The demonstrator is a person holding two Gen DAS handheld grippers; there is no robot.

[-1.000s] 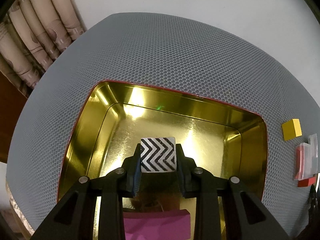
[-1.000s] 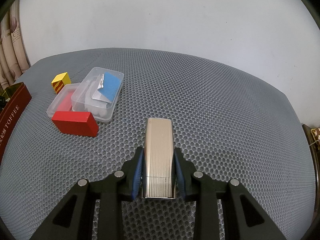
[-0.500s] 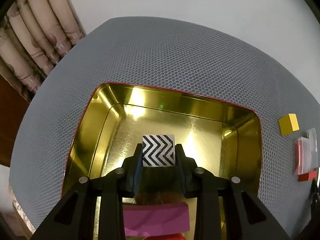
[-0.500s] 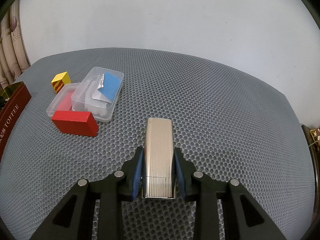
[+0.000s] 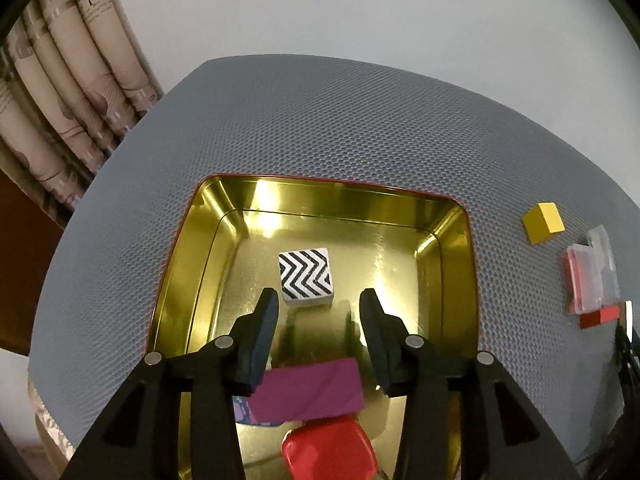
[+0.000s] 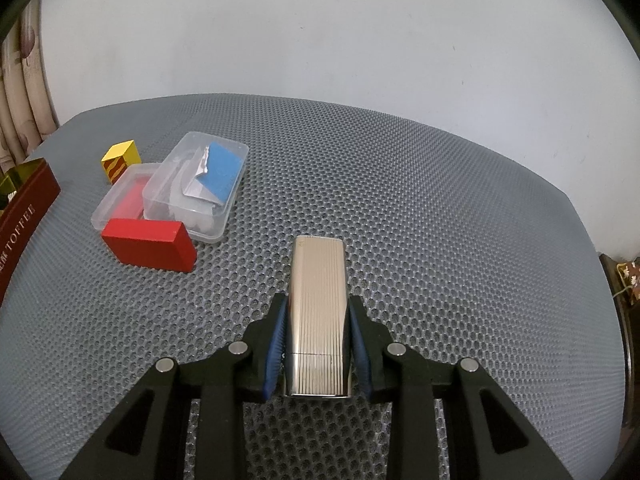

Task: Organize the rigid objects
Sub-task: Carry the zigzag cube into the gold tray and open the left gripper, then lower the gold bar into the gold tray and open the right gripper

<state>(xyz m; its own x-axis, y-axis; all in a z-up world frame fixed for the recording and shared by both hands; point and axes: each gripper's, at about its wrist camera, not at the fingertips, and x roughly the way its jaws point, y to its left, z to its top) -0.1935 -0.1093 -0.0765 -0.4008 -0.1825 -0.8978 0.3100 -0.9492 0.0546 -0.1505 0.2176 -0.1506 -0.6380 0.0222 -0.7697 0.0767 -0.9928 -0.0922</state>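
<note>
Zigzag-patterned block (image 5: 306,276) lies on the gold tin's (image 5: 448,216) floor, just beyond the left hand-held gripper (image 5: 318,308), whose jaws are spread and empty. At 6 o'clock, the right hand-held gripper (image 6: 316,316) grips a ribbed metal case (image 6: 318,304) above the surface (image 6: 440,200).

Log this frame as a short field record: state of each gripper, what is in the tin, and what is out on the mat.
left gripper: open above the gold tin, holding nothing
right gripper: fingers shut on the ribbed metal case
in tin: chevron block, magenta block, red block
on mat: yellow cube, two clear plastic boxes, red brick
</note>
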